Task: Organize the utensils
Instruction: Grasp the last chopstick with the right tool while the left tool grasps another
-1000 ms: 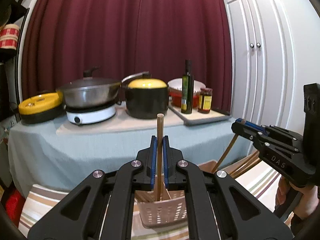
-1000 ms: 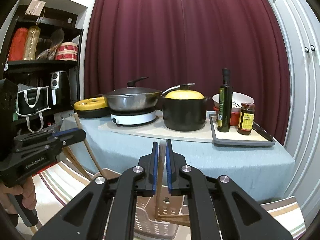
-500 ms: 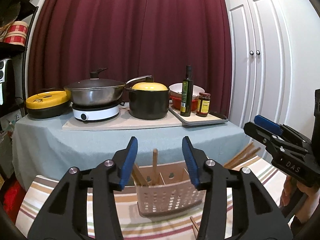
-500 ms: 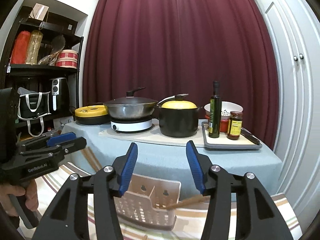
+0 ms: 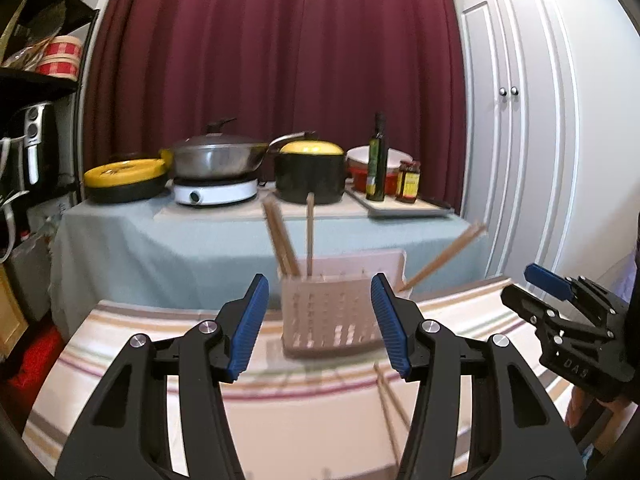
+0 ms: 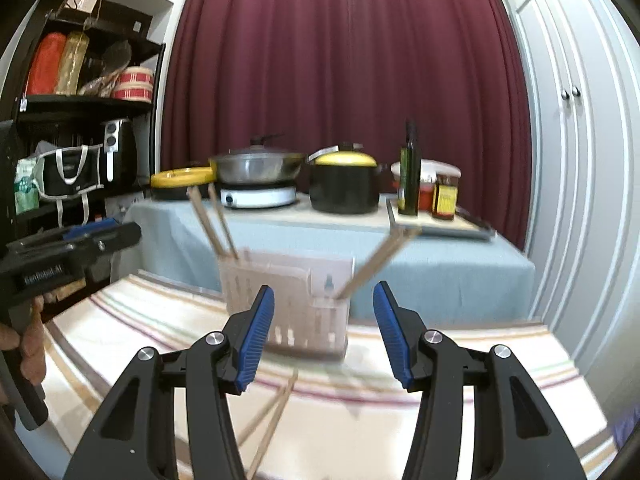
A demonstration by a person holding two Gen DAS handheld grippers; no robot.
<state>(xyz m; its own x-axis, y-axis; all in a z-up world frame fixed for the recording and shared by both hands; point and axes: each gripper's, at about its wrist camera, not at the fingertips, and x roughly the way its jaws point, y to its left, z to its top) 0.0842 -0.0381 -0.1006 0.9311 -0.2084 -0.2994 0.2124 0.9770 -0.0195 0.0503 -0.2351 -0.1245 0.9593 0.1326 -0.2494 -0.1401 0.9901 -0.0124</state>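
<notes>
A pale perforated utensil basket [image 5: 334,312] [image 6: 288,304] stands on the striped cloth. Several wooden chopsticks stick up from it: a pair leaning left [image 5: 280,240] [image 6: 214,224], one upright [image 5: 309,232], and some leaning right [image 5: 444,256] [image 6: 376,264]. More loose chopsticks [image 5: 390,404] [image 6: 268,420] lie on the cloth in front of the basket. My left gripper [image 5: 320,324] is open, nothing between its blue pads, short of the basket. My right gripper [image 6: 324,328] is open too and empty, also short of the basket. Each gripper shows at the edge of the other's view.
Behind stands a table with a blue-grey cloth [image 5: 180,240], carrying a wok on a hob [image 5: 216,160], a black pot with yellow lid [image 5: 310,172], an oil bottle [image 5: 378,160] and a jar. A shelf unit [image 6: 80,120] is left, white cupboard doors [image 5: 520,140] right.
Both grippers were shut on a chopstick over the basket one second ago, then opened and let go. Both have pulled back and up from the basket.
</notes>
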